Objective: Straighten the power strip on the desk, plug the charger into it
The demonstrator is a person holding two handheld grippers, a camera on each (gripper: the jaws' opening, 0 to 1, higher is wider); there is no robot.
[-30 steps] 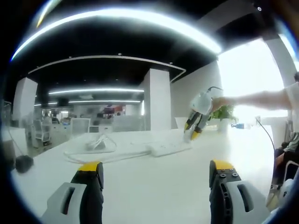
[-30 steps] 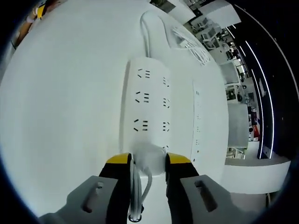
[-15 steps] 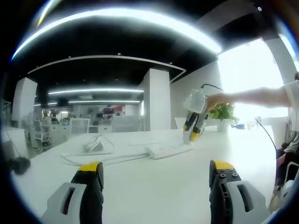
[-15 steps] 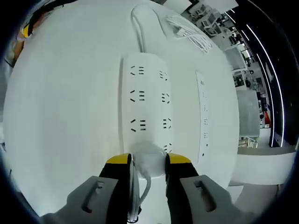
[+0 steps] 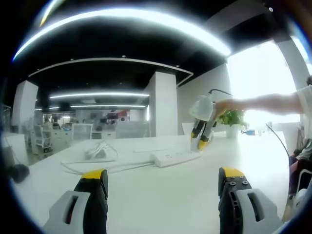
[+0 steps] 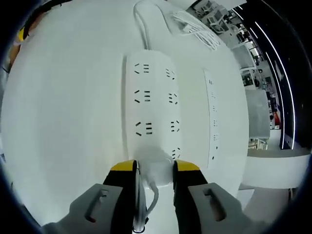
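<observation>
A white power strip (image 6: pixel 151 107) with several sockets lies lengthwise on the white desk (image 6: pixel 63 107) in the right gripper view, its cable (image 6: pixel 141 14) running off at the top. My right gripper (image 6: pixel 155 171) is shut on a white charger (image 6: pixel 155 165), held right at the strip's near end; its thin cord hangs between the jaws. In the left gripper view the power strip (image 5: pixel 173 157) lies mid-desk with the right gripper (image 5: pixel 201 141) pointing down at its right end. My left gripper (image 5: pixel 163 183) stands open and well short of the strip, nothing between its fingers.
A coiled white cable (image 5: pixel 100 152) lies left of the strip. A dark object (image 5: pixel 18 171) sits at the desk's far left. A person's arm (image 5: pixel 263 103) reaches in from the right. A plant (image 5: pixel 233 118) stands by the bright window. An office with pillars lies behind.
The right gripper with the charger has shifted slightly over the strip's near end, and the strip sits squarer in its view. The left gripper stays open and still.
</observation>
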